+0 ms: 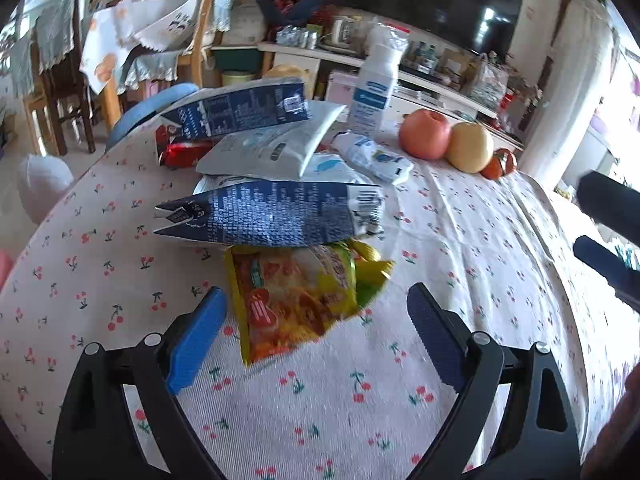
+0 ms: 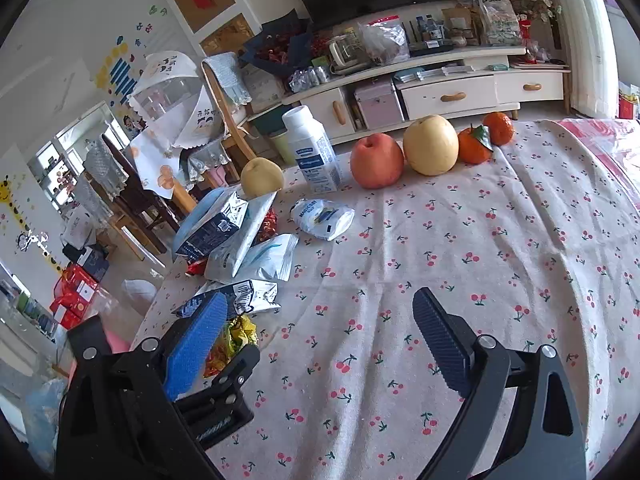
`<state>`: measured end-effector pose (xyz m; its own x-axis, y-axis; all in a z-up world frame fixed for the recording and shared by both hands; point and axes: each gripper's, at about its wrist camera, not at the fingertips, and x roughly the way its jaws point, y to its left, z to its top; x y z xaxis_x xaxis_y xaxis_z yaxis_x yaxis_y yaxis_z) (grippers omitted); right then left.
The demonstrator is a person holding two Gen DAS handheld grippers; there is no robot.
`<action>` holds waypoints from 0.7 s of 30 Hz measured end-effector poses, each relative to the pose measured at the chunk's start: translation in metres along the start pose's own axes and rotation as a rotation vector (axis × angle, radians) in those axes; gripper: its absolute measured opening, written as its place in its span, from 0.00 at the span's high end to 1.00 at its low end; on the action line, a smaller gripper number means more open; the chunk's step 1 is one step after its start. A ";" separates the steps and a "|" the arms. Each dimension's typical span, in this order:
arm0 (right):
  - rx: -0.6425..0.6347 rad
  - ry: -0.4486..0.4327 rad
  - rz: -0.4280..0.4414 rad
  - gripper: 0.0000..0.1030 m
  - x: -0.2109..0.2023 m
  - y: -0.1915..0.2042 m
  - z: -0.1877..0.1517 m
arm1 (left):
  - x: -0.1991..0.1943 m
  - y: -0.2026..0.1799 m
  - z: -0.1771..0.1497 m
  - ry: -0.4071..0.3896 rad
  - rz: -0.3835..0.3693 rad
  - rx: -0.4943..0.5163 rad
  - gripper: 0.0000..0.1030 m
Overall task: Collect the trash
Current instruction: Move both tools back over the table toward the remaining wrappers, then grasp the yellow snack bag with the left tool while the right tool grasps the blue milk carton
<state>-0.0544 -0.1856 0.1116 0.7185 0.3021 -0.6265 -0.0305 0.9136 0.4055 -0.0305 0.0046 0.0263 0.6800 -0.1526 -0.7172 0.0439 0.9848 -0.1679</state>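
Trash lies on a cherry-print tablecloth (image 1: 460,216). A yellow-orange snack wrapper (image 1: 292,300) lies just ahead of my open left gripper (image 1: 316,308), between its fingertips. Beyond it lie a flattened dark blue carton (image 1: 276,218), a white pouch (image 1: 272,146), a second blue carton (image 1: 244,110), a red wrapper (image 1: 180,152) and a crumpled white packet (image 1: 374,156). My right gripper (image 2: 320,312) is open and empty over bare cloth, right of the pile (image 2: 244,248). The crumpled packet (image 2: 324,218) lies ahead of it.
A white milk bottle (image 1: 376,88) stands upright behind the trash. A red apple (image 1: 426,134), a yellow pear (image 1: 470,146) and oranges (image 1: 498,164) sit in a row at the far right. Another pear (image 2: 262,176) sits by the pile. Chairs (image 1: 64,80) stand left.
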 end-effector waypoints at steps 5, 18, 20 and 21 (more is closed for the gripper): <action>-0.005 0.009 0.008 0.10 0.003 0.002 0.000 | 0.014 0.007 0.004 0.021 -0.011 -0.052 0.11; -0.017 0.078 0.016 0.10 0.026 0.008 -0.004 | 0.023 0.018 0.008 0.032 -0.066 -0.098 0.17; -0.013 0.089 0.022 0.10 0.030 0.008 -0.004 | 0.023 0.020 0.009 0.033 -0.071 -0.098 0.20; -0.011 0.092 0.024 0.10 0.032 0.007 -0.004 | 0.023 0.021 0.009 0.034 -0.073 -0.100 0.23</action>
<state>-0.0346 -0.1680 0.0917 0.6503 0.3470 -0.6758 -0.0551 0.9088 0.4136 -0.0074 0.0222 0.0130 0.6521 -0.2283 -0.7229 0.0185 0.9581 -0.2858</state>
